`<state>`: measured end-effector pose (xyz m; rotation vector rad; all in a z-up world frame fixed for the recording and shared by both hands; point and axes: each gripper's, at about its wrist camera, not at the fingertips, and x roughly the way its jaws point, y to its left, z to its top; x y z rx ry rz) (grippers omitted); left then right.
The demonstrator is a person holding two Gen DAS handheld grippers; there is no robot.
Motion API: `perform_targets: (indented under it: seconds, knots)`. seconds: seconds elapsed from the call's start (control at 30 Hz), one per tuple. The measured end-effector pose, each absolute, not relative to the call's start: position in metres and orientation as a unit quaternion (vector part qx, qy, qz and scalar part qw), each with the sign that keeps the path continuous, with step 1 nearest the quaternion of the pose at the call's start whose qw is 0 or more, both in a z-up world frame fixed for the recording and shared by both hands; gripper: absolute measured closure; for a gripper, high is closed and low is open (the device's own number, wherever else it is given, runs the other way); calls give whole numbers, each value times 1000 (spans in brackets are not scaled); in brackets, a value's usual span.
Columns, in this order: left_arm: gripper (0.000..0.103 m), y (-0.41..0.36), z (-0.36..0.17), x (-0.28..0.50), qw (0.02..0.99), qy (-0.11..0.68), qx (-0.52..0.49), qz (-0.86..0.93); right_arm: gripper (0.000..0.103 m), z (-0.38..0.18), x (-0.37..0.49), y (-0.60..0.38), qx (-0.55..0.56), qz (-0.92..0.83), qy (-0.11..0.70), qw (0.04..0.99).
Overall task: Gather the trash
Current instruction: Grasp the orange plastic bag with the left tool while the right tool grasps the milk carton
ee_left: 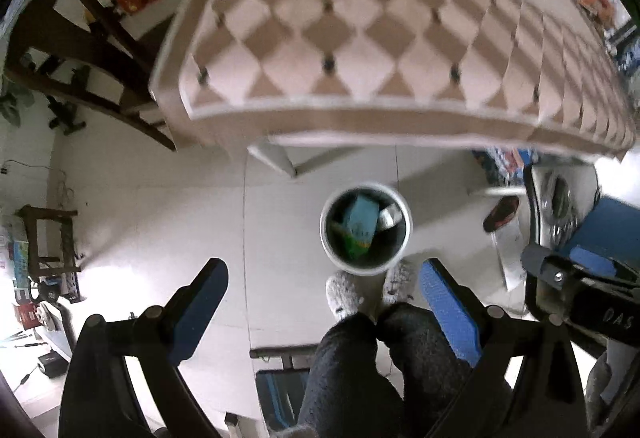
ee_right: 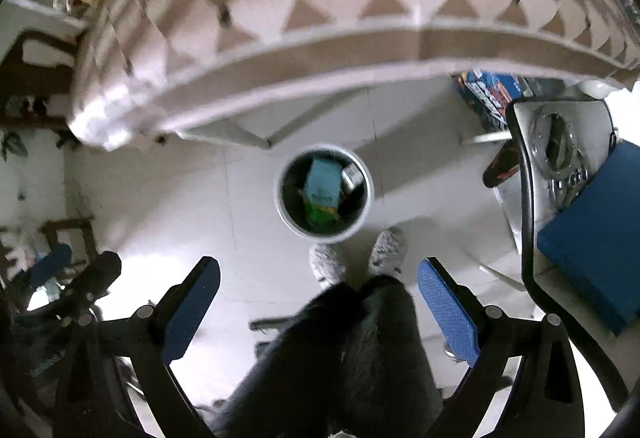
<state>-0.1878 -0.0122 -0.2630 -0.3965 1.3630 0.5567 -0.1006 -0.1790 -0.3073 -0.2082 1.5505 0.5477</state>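
White floor tiles lie below both tools, left tool (ee_left: 324, 302) and right tool (ee_right: 318, 302), each spread apart and empty. Beyond stands the bin (ee_left: 332, 258) holding a carton (ee_left: 362, 224), likely light, crushable; grip its flat sides.

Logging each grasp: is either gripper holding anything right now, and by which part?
Nothing is held. The left gripper and right gripper are both open and empty above the trash bin.

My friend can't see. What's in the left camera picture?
A white bin stands on the floor with a blue carton inside, just ahead of slippered feet. The open left gripper holds nothing, and a checkered table is above.
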Motion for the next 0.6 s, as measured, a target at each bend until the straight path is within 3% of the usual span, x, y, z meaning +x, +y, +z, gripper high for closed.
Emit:
perform_targets:
  seconds: [0.3, 0.47, 0.6]
  knots:
    - [5, 20, -212, -79, 752, 571, -161, 287, 3, -228, 5, -160, -19, 231, 654, 720]
    - [5, 42, -204, 22, 759, 555, -135, 313, 3, -210, 114, -152, -6, 215, 642, 735]
    - [5, 70, -227, 107, 740, 571, -133, 329, 3, -213, 239, -142, 19, 186, 643, 742]
